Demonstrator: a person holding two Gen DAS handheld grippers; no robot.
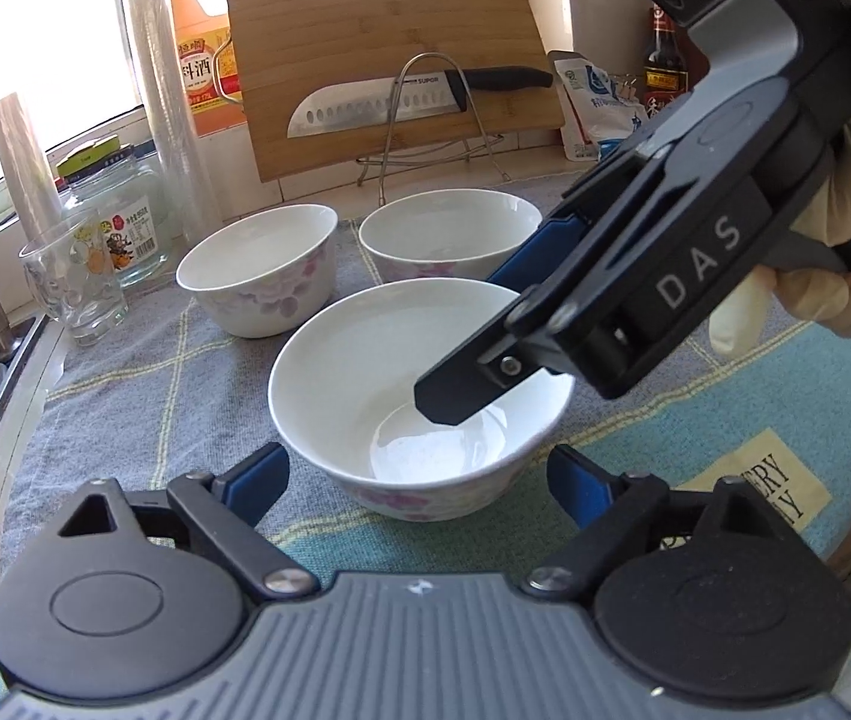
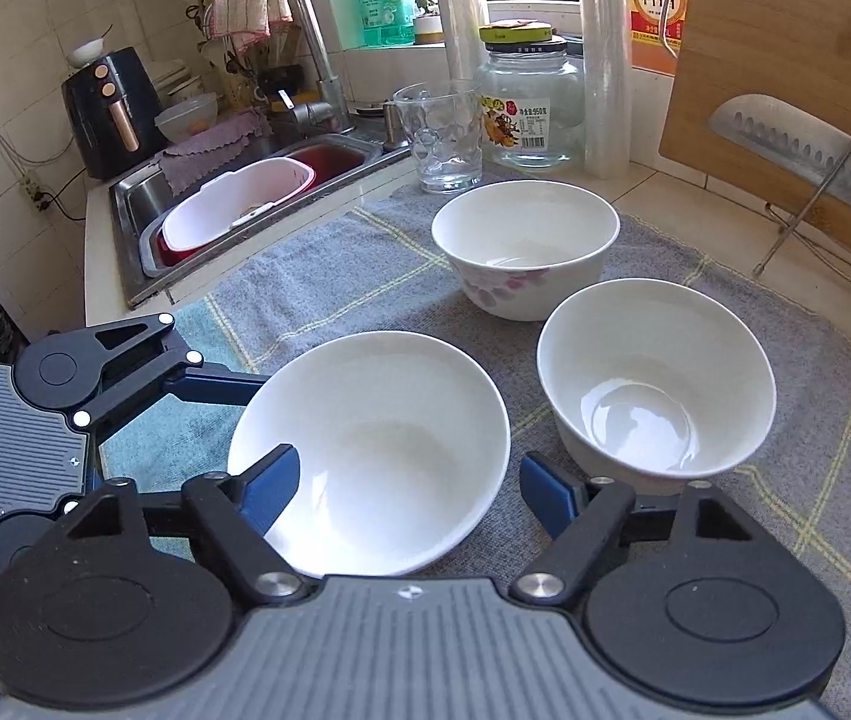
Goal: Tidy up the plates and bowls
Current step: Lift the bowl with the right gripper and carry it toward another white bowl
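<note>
Both claws are held wide open: left claw flanks near bowl; right claw straddles its rim. Knife marked "SUPOR".

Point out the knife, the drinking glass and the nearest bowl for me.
knife [image 1: 365, 111]: left wrist view, on the blade's middle.
drinking glass [image 2: 440, 138]: right wrist view, on its side wall.
nearest bowl [image 2: 389, 444]: right wrist view, on its inner bottom.
</note>
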